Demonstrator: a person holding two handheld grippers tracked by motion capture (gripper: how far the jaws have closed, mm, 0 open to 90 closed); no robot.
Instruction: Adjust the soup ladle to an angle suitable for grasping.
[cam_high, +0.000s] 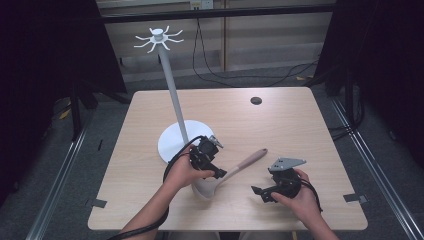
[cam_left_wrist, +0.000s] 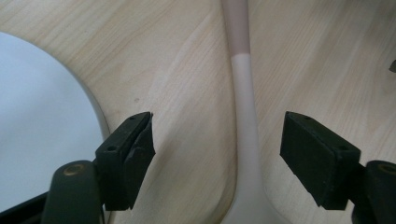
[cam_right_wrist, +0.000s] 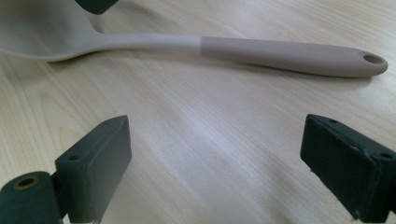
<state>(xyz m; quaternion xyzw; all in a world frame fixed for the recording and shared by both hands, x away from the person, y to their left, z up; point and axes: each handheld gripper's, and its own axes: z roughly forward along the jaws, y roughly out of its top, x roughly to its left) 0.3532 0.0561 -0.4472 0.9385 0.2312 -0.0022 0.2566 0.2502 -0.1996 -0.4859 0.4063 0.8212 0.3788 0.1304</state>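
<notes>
A pale ladle (cam_high: 245, 162) lies on the wooden table (cam_high: 280, 125), its beige grip pointing to the back right and its bowl toward the front. My left gripper (cam_high: 216, 165) hangs over the ladle's neck, close to the bowl. In the left gripper view the jaws (cam_left_wrist: 217, 149) stand open on either side of the white handle (cam_left_wrist: 245, 116), and neither pad touches it. My right gripper (cam_high: 261, 194) rests near the front right, open and holding nothing. In the right gripper view its jaws (cam_right_wrist: 215, 158) face the ladle (cam_right_wrist: 261, 49), which lies crosswise a short way off.
A white stand (cam_high: 172, 85) with a round base (cam_high: 172, 145) and a crown of hooks (cam_high: 159, 37) rises just behind my left hand; its base (cam_left_wrist: 42, 121) lies beside the left jaw. A small dark hole (cam_high: 256, 100) marks the table's far side.
</notes>
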